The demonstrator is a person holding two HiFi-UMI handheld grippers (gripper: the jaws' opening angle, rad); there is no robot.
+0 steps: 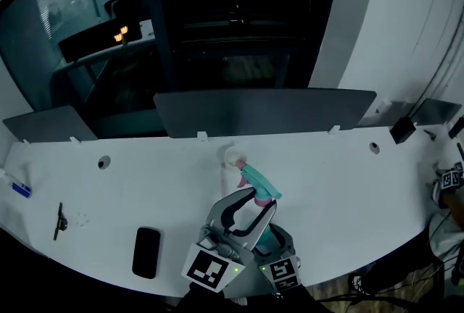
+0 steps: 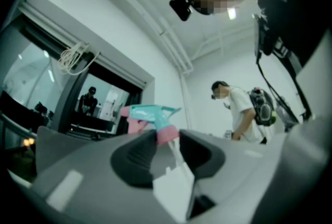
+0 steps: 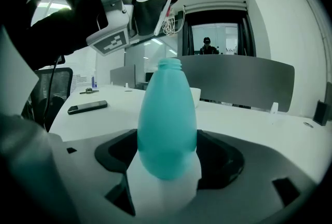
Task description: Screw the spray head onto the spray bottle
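Head view: sprayer [image 1: 255,182] in left claw [image 1: 262,198]

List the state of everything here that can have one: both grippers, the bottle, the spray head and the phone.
spray bottle: upright, neck open, no head fitted.
spray head: off the bottle, held in the air.
left gripper: shut on the spray head.
right gripper: shut on the spray bottle.
phone: flat on the table, screen dark.
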